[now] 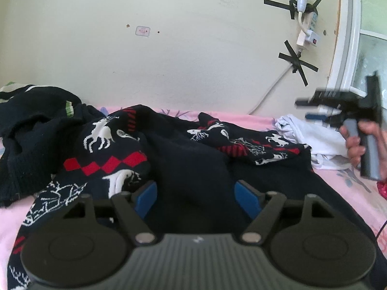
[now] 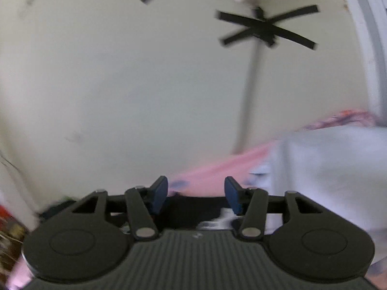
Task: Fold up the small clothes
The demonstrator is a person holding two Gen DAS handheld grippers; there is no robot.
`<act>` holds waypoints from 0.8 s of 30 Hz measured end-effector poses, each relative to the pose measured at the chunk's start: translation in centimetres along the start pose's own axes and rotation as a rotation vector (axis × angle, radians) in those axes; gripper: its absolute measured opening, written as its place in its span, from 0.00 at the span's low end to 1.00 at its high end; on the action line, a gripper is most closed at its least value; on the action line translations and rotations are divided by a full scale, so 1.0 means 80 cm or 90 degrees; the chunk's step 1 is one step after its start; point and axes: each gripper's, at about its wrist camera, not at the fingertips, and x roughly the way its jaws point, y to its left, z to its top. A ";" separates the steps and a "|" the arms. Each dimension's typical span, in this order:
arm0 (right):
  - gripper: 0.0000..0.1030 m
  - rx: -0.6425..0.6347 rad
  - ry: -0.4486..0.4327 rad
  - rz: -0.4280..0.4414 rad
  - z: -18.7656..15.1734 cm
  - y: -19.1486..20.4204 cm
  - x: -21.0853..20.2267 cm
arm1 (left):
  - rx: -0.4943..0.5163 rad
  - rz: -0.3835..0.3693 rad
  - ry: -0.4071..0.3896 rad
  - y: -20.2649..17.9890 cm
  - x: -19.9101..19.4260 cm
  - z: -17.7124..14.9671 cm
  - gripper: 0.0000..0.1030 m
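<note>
The left gripper [image 1: 195, 199] was held low over the dark reindeer-patterned sweater [image 1: 169, 149], its blue pads [image 1: 146, 199] spread apart with plain navy fabric seen between them; whether the pads touched the cloth could not be told. The sweater was spread crumpled ahead of it on the pink bedsheet [image 1: 343, 188]. To its far right, the right gripper [image 1: 312, 108] was seen blurred above a white garment [image 1: 314, 140]. In the smeared right wrist view, those pads [image 2: 159, 194] were likewise apart, nothing being held.
</note>
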 end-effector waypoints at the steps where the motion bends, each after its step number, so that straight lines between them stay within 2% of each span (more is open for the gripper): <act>1: 0.50 -0.018 0.029 -0.012 -0.004 -0.003 0.016 | -0.003 0.001 -0.001 0.001 0.000 0.000 0.71; 2: 0.50 -0.039 0.065 -0.023 -0.010 -0.005 0.036 | -0.007 0.002 -0.002 0.003 0.000 0.000 0.71; 4: 0.33 -0.092 0.125 -0.045 -0.030 0.000 0.064 | -0.016 0.005 -0.002 0.006 0.000 0.001 0.71; 5: 0.07 -0.124 0.142 -0.069 -0.040 0.004 0.074 | -0.021 0.006 -0.001 0.007 0.001 0.001 0.71; 6: 0.00 -0.155 0.114 -0.086 -0.046 0.011 0.070 | -0.024 0.005 0.000 0.009 0.001 0.001 0.71; 8: 0.00 -0.190 0.064 -0.122 -0.051 0.020 0.058 | -0.028 0.004 0.002 0.010 0.002 0.001 0.71; 10: 0.00 -0.257 0.018 -0.207 -0.060 0.029 0.057 | -0.029 0.003 0.005 0.011 0.003 0.002 0.71; 13: 0.00 -0.254 0.078 -0.194 -0.067 0.026 0.069 | -0.029 0.003 0.006 0.012 0.003 0.001 0.71; 14: 0.08 -0.258 0.071 -0.192 -0.069 0.032 0.065 | -0.028 0.002 0.003 0.012 0.002 0.001 0.71; 15: 0.24 -0.251 0.053 -0.185 -0.066 0.036 0.054 | -0.026 -0.001 -0.002 0.011 0.000 0.001 0.71; 17: 0.42 -0.218 0.005 -0.149 -0.061 0.049 0.018 | -0.024 -0.016 -0.022 0.012 -0.010 0.001 0.71; 19: 0.43 -0.209 -0.010 -0.082 -0.049 0.068 -0.011 | -0.046 -0.029 -0.057 0.019 -0.037 0.006 0.71; 21: 0.44 -0.237 0.013 0.036 -0.047 0.103 -0.039 | -0.080 -0.036 -0.108 0.037 -0.085 0.011 0.71; 23: 0.44 -0.301 0.040 0.157 -0.058 0.145 -0.062 | -0.094 0.007 -0.162 0.057 -0.140 0.010 0.75; 24: 0.45 -0.356 0.051 0.220 -0.072 0.174 -0.074 | -0.095 0.045 -0.187 0.067 -0.172 0.007 0.75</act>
